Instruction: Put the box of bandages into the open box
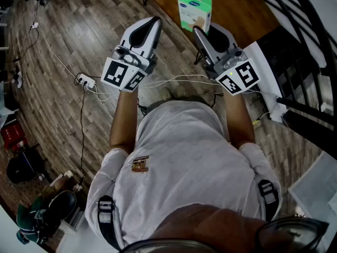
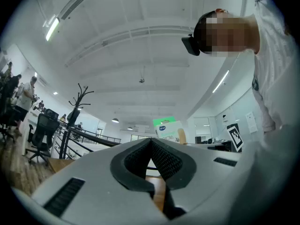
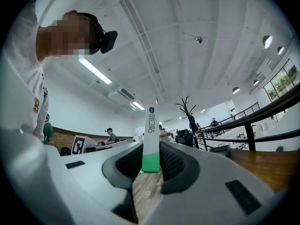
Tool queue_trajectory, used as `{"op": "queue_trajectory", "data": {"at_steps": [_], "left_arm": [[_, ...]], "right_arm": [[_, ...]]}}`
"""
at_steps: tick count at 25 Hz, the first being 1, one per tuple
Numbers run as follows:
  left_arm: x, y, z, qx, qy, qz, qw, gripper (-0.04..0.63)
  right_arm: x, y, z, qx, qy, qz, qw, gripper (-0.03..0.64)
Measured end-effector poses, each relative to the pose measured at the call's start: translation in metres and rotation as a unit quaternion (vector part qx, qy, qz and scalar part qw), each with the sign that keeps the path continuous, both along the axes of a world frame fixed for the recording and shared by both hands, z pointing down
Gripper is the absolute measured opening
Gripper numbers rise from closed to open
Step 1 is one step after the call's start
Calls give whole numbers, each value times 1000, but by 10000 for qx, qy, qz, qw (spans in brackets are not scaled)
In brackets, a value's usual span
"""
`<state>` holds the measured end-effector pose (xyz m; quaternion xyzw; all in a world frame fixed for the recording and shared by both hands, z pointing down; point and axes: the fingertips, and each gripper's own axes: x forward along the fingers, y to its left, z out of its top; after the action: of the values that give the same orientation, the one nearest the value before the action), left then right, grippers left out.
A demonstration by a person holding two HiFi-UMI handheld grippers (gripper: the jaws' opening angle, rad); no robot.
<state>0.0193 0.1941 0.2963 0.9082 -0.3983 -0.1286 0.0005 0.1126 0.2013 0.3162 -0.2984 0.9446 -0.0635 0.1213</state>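
Firstly, the head view: two claws are in frame, one per hand, each carrying one marker cube. The left claw has its jaws drawn together with nothing between them. The right claw is narrowly parted and clamps the lower end of one green-and-white box of bandages. The box stands up from the jaw tips and is seen against the near edge of the brown bench. One power strip lies on the plank floor, well apart from both claws.

Left gripper view: the two ribbed pads meet at their tips, and the space behind them is empty. The single box of bandages shows beyond the tips, slightly to the right, clear of this claw. One coat stand is in the background.

Right gripper view: the box sits edge-on and upright between this claw's two pads. Its lower part is green, and a pad lies against each side. No second bandage box appears in any view.
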Motion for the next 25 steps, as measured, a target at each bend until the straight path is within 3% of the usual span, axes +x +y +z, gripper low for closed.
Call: {"op": "queue_trajectory", "data": {"at_steps": [9, 25], "left_arm": [[1, -8, -1, -17, -41, -45, 10000, 15], [37, -35, 4, 167, -178, -345, 9991, 15]], "right_arm": [[-3, -6, 0, -29, -30, -65, 10000, 98], [39, -42, 2, 144, -81, -230, 9996, 98]]}}
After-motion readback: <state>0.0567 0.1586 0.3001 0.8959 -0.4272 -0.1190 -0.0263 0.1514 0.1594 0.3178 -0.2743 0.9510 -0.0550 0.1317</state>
